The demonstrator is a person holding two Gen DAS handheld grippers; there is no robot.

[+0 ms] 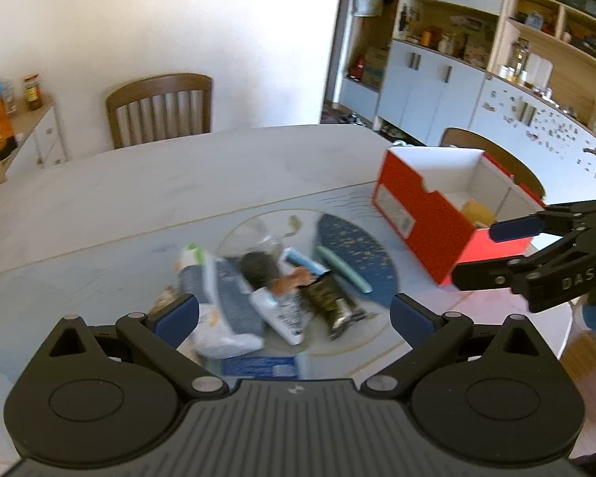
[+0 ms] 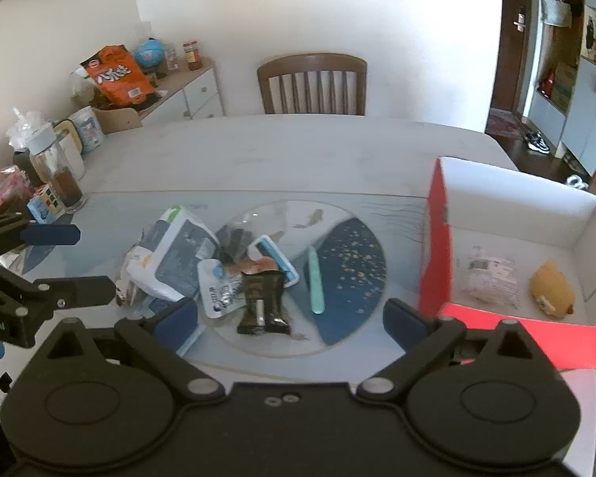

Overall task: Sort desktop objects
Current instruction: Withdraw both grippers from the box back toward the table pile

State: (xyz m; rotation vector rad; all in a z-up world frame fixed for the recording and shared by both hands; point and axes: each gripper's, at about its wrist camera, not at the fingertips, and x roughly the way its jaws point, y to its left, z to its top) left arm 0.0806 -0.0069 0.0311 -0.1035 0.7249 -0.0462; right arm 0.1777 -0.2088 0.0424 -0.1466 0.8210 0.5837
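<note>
A pile of small packets lies on the table mat: a dark snack wrapper point(image 2: 263, 302), a white sachet point(image 2: 218, 292), a grey-and-white pouch point(image 2: 182, 254) and a teal stick point(image 2: 315, 280). The same pile shows blurred in the left wrist view point(image 1: 274, 290). A red box point(image 2: 437, 246) with a white inside stands to the right and holds a pale packet point(image 2: 490, 280) and a yellow item point(image 2: 552, 288). My left gripper point(image 1: 294, 314) is open above the pile. My right gripper point(image 2: 290, 316) is open and empty, near the dark wrapper. The red box point(image 1: 417, 214) is right of the left gripper.
A glass jar point(image 2: 59, 171), mugs and snack bags crowd the table's left end. A wooden chair point(image 2: 312, 83) stands behind the table. A side cabinet point(image 2: 186, 95) is at the back left. Shelves and cupboards point(image 1: 476, 63) fill the right side of the room.
</note>
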